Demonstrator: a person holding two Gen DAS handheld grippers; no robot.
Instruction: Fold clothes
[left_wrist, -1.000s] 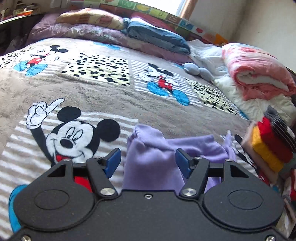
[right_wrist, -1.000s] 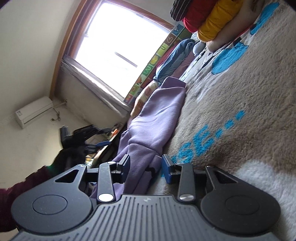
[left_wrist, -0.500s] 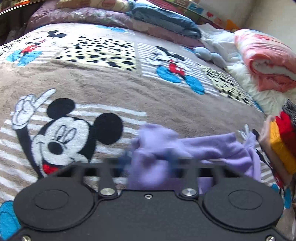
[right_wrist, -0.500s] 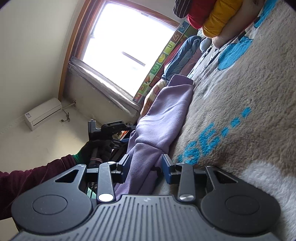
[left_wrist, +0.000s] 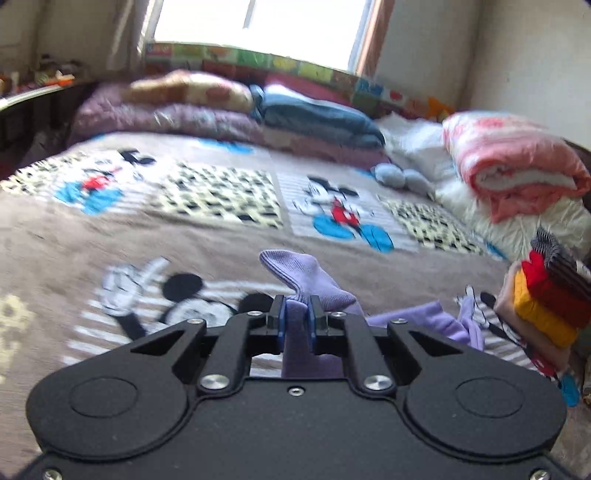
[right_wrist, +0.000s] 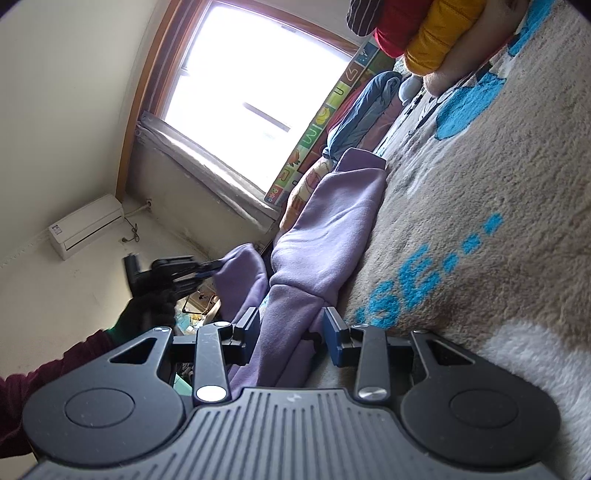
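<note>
**Both grippers on the purple top**

The left gripper (left_wrist: 295, 314) is clamped on a ribbed cuff of the purple top (left_wrist: 306, 284), its blue pads pinching the cloth tight, with the cuff end sticking up past the fingertips above the blanket (left_wrist: 184, 229). From the right wrist view the same gripper (right_wrist: 212, 267) shows raised off the bed, held by a gloved hand (right_wrist: 147, 314) with a dark red sleeve (right_wrist: 48, 373) behind it, and a fold of the top hangs from it.

The right gripper (right_wrist: 291, 332) sits low at the blanket's (right_wrist: 480, 221) edge with a bunched part of the top (right_wrist: 332, 229) between its jaws. The jaws stand partly apart and the cloth fills the gap, so it is gripped, not loose (the fabric touches both blue pads).

The rest of the top lies stretched along the bed toward the window (right_wrist: 258, 81), near the bed's edge. In the left view more of it lies on the blanket to the right of the gripper, beside a stack of folded clothes (left_wrist: 546, 295) in yellow, red and stripes. A pink quilt (left_wrist: 509, 173) is rolled at the far right, and a blue one (left_wrist: 314, 118) lies by the window. An air conditioner (right_wrist: 86, 227) hangs on the wall.
</note>
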